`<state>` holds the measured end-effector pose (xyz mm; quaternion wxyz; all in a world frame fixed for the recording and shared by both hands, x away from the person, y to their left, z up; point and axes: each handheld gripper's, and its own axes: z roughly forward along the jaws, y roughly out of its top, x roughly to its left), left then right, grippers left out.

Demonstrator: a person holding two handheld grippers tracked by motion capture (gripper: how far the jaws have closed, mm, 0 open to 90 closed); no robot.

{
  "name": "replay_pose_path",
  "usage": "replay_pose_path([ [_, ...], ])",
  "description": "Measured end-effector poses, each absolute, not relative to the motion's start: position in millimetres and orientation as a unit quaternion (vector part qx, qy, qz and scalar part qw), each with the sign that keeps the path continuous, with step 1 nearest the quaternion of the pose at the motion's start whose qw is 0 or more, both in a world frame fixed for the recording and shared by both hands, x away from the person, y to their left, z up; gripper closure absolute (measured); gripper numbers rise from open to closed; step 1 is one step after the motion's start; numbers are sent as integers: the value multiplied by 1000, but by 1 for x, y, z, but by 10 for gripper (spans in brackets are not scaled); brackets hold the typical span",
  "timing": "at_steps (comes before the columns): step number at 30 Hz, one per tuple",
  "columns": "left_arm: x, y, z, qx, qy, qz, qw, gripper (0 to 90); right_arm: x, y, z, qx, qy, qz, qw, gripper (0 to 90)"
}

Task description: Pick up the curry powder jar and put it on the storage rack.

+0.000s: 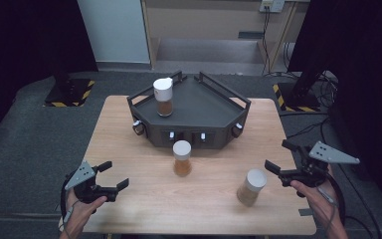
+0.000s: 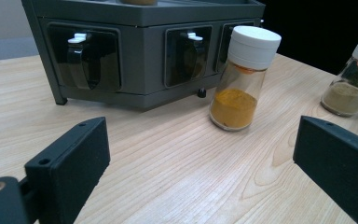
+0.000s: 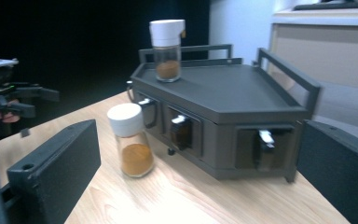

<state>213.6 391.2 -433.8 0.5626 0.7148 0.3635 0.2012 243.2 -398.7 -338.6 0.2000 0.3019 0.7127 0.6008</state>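
Note:
A dark grey spice rack (image 1: 199, 107) stands at the table's far middle. One white-capped jar of brown powder (image 1: 163, 97) stands on its top at the left. A second jar, with orange powder (image 1: 182, 158), stands on the table just in front of the rack. A third jar (image 1: 251, 187) stands near the front right. My left gripper (image 1: 116, 174) is open at the front left, empty, facing the orange jar (image 2: 242, 79). My right gripper (image 1: 276, 155) is open and empty at the right edge, just right of the third jar, and looks toward the rack (image 3: 223, 107).
The rack's front slots (image 2: 91, 60) hold several jars lying inside. Raised rails (image 3: 284, 70) run round the rack's top. The wooden table (image 1: 129, 149) is bare between the grippers. The left gripper (image 3: 9, 93) shows far off in the right gripper view.

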Motion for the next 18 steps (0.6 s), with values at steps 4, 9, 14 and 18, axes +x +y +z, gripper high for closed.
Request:
replay_pose_path([
  [4, 214, 391, -434, 716, 362, 201, 562, 24, 262, -384, -320, 287, 735, 584, 189, 9],
  [9, 214, 391, -434, 717, 365, 200, 559, 25, 283, -364, -302, 268, 762, 561, 181, 10],
  [14, 214, 392, -434, 716, 366, 200, 560, 25, 298, -348, -293, 255, 780, 545, 173, 12],
  [18, 214, 392, -434, 716, 365, 199, 560, 25, 313, -325, -282, 228, 806, 518, 171, 15],
])
